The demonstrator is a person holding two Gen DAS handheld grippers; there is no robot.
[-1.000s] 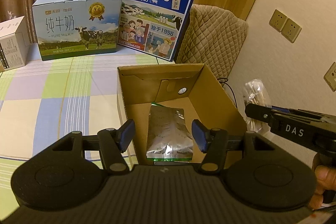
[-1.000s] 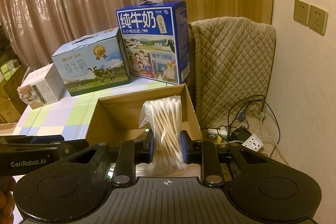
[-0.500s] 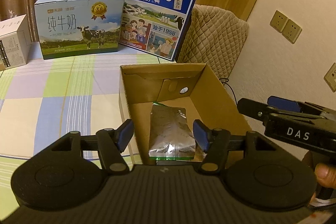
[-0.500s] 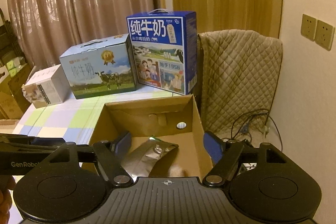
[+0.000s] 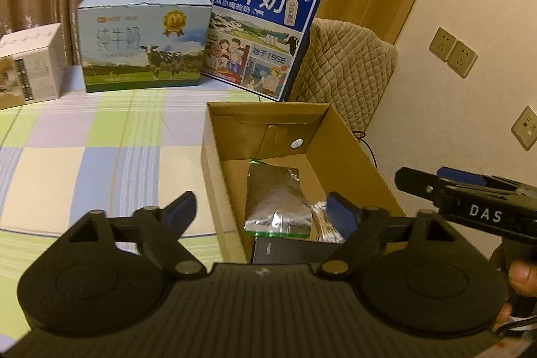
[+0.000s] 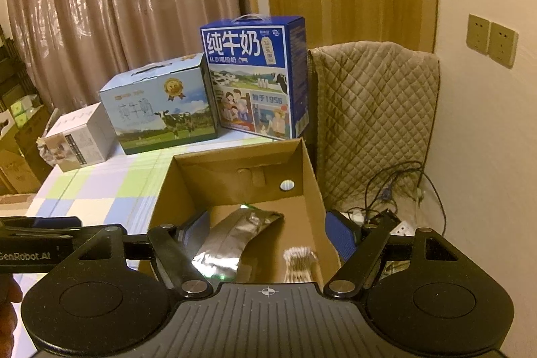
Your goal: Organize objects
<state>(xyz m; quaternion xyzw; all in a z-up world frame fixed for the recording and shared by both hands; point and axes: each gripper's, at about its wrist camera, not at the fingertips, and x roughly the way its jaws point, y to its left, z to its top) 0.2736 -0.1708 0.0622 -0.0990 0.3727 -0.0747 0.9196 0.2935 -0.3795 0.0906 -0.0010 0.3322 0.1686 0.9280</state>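
An open cardboard box (image 5: pixel 352 153) (image 6: pixel 310 176) stands on the checked tablecloth near its right edge. Inside lie a silver foil pouch (image 5: pixel 275 200) (image 6: pixel 231 240) and a bag of cotton swabs (image 5: pixel 327 225) (image 6: pixel 300 262) to its right; a dark flat item (image 5: pixel 295 252) shows at the box's near end. My left gripper (image 5: pixel 261 212) is open above the box's near left wall, holding nothing. My right gripper (image 6: pixel 268 234) hangs open over the box, empty, above the swabs. In the left wrist view the right gripper's side (image 5: pixel 470 210) reaches in from the right.
Two milk cartons (image 5: pixel 144 39) (image 5: pixel 261 36) and a small white box (image 5: pixel 30 66) stand along the table's far edge before curtains. A quilted chair back (image 6: pixel 372 113) is right of the table. Cables and a power strip (image 6: pixel 396 217) lie on the floor beside the wall.
My right gripper opened and let go of the bag of cotton swabs, which now lies in the box beside the pouch. It then rose. My left gripper opened wider.
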